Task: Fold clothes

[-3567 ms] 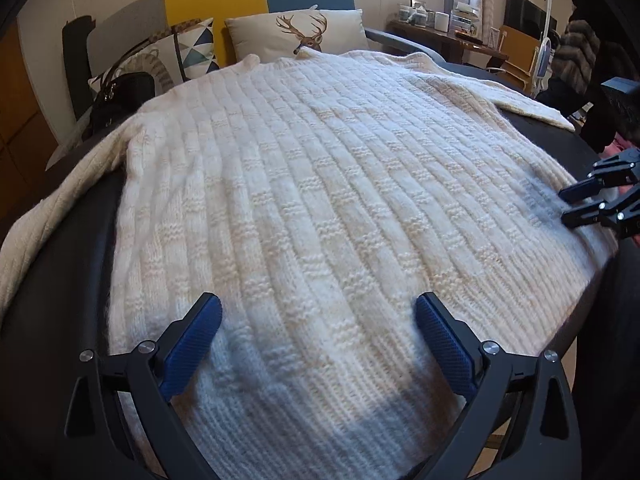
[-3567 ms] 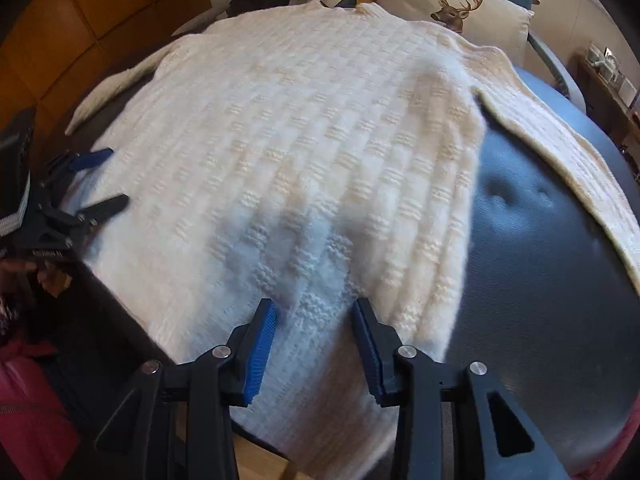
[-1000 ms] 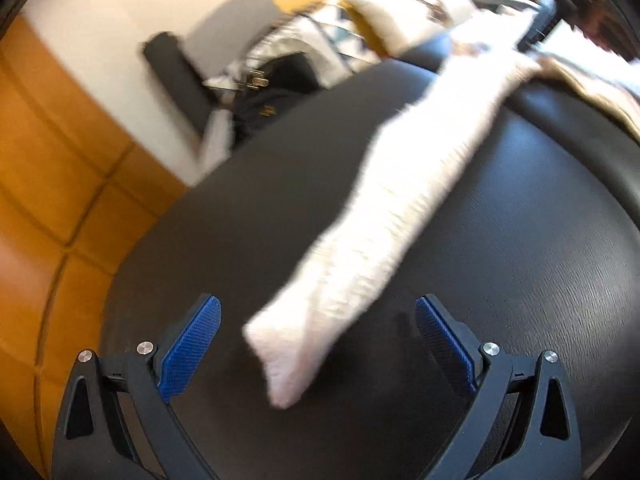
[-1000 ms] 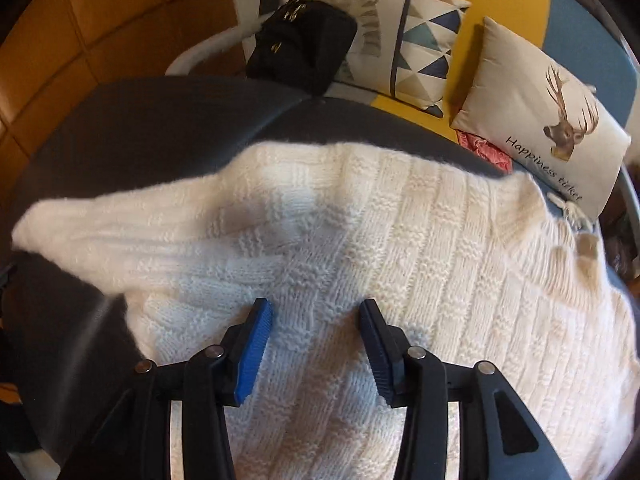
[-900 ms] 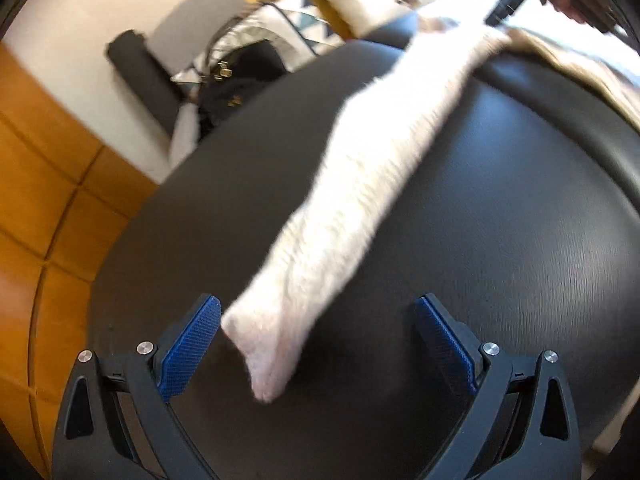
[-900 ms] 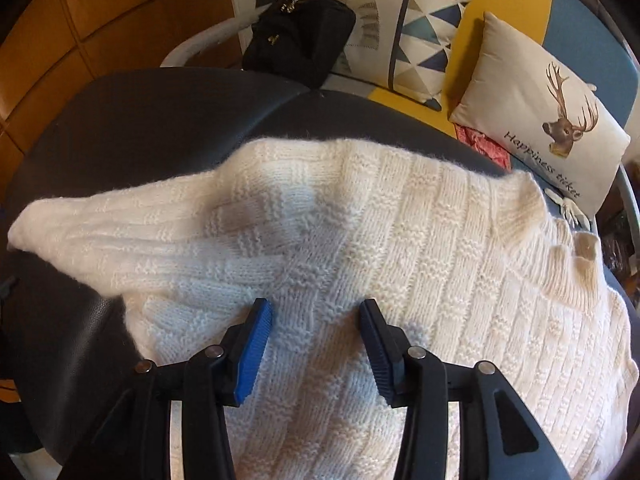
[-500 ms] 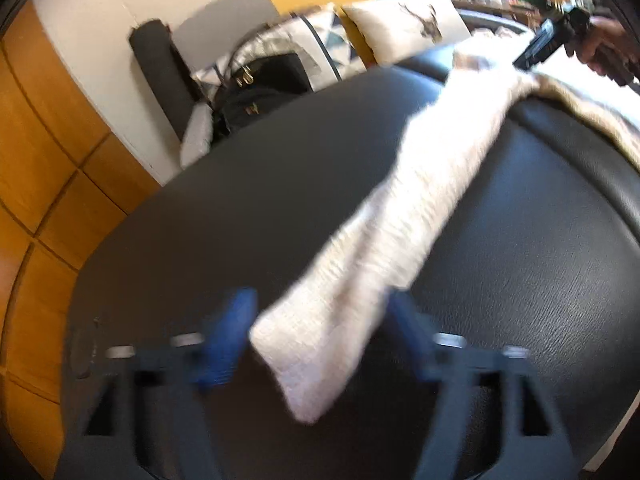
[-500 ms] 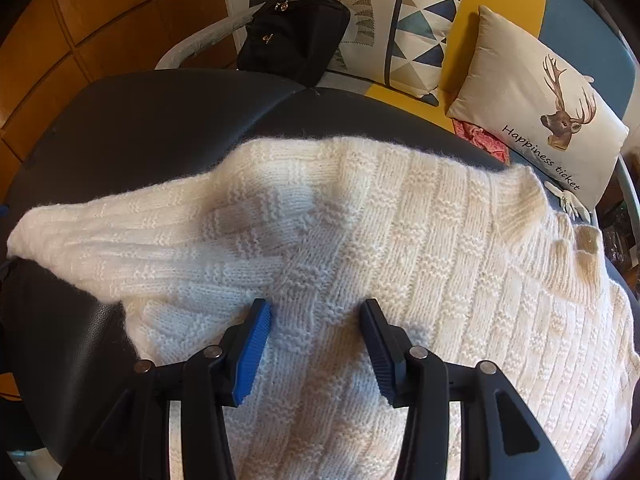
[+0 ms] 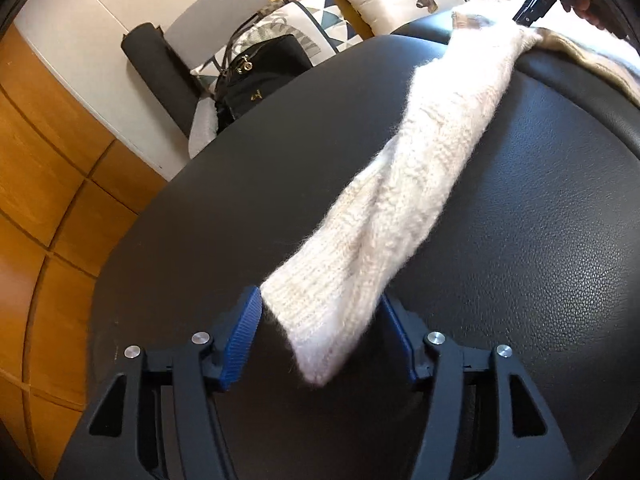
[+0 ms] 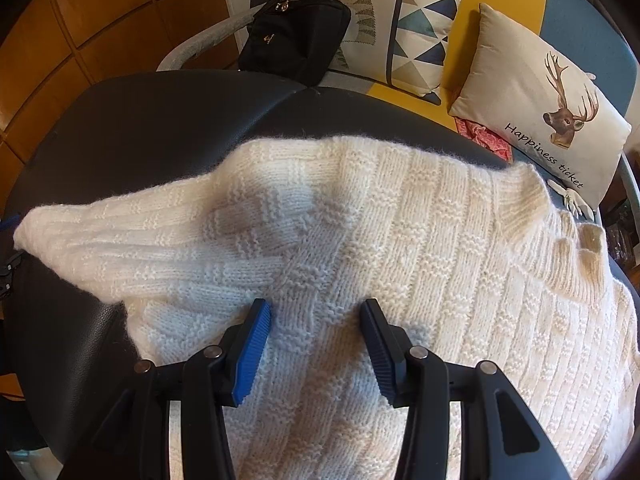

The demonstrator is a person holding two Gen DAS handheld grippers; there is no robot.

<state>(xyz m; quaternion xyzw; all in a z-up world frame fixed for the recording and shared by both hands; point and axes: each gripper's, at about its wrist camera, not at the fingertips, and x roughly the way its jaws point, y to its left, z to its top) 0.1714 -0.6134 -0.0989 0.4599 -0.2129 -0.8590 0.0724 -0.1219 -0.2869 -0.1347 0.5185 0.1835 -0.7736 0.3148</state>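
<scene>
Cream knitted sweater [image 10: 420, 248] lies spread on the black leather surface [image 9: 540, 216], its body to the right and one sleeve [image 9: 404, 208] stretched out across the dark top toward the left gripper [image 9: 320, 332]. That gripper's jaws have just been closing, then eased open slightly; the cuff end of the sleeve sits between the blue pads [image 9: 240, 340], touching or nearly touching both, and whether they truly pinch it cannot be told. In the right wrist view, the right gripper [image 10: 316, 344] points steeply down at the sweater where the sleeve joins the body; its jaws stand partly apart with knit fabric between them, pads at the cloth, but no gathered fold shows, so a real grip cannot be told. Beyond the surface stands a yellow and blue sofa with a deer cushion [image 10: 548, 104], a triangle-patterned cushion [image 10: 404, 28] and a black handbag [image 10: 296, 36]
</scene>
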